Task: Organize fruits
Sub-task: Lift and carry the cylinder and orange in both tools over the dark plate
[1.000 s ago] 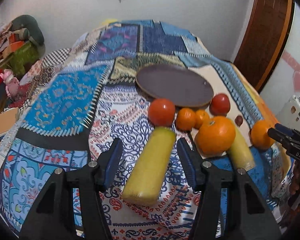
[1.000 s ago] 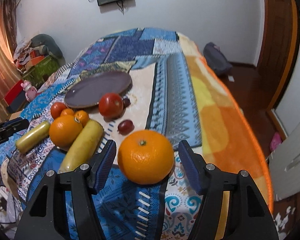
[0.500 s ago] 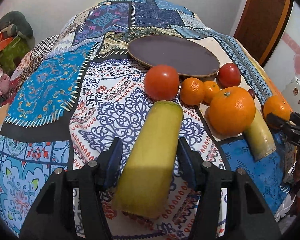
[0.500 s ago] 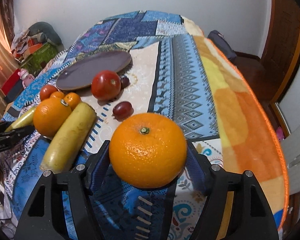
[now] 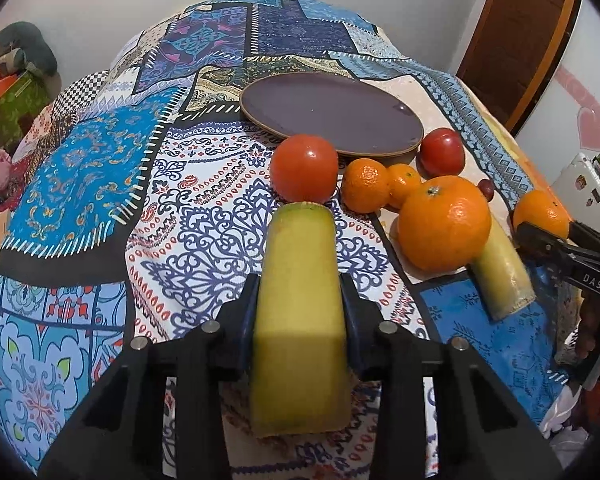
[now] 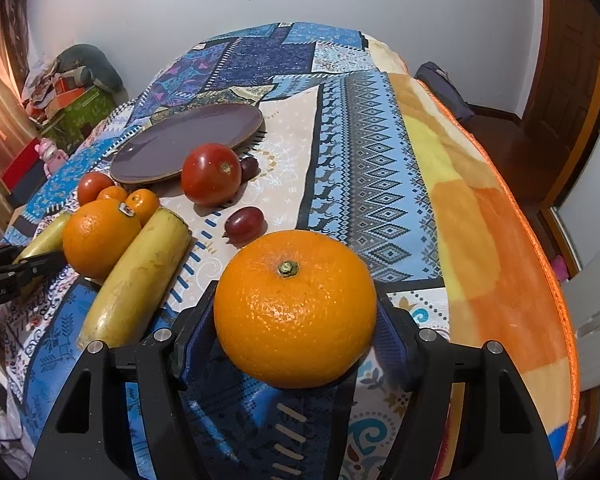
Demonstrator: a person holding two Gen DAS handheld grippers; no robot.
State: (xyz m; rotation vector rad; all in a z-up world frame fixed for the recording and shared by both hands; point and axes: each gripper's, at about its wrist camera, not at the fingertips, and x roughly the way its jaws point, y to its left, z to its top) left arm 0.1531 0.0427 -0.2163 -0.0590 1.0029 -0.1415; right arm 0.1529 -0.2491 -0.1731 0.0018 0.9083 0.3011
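Fruits scattered on patterned bedspread (image 5: pixel 80 184), near side of empty dark plate (image 5: pixel 332 114). Yellow-green banana piece (image 5: pixel 300 320) gripped lengthwise in left gripper (image 5: pixel 300 304); jaws just closed, pads flat against both sides, far end pointing at left tomato (image 5: pixel 304 168). Large orange (image 6: pixel 296 308) seated in right gripper (image 6: pixel 296 320); jaws moderately wide and just narrowed slightly, pads hugging both flanks, stem up. Both read as held; lift not yet evident. Loose beyond these: second large orange (image 5: pixel 444 224) touching second banana piece (image 5: pixel 504 276), two mandarins (image 5: pixel 366 186) side by side, right tomato (image 5: pixel 442 152) at plate's right rim, grape-like fruit (image 6: pixel 244 222) just far of held orange. Recommended: raise banana piece straight up before travelling, since left tomato sits just beyond its far end and could be nudged. Keep squeeze gentle; soft flesh judged liable to bruise. Carry orange level, as round skin may roll between pads. Route orange clear of grape-like fruit. Stagger arrivals at plate, left first, to avoid grippers crossing. Set down low; plate rim shallow, rolling likely.
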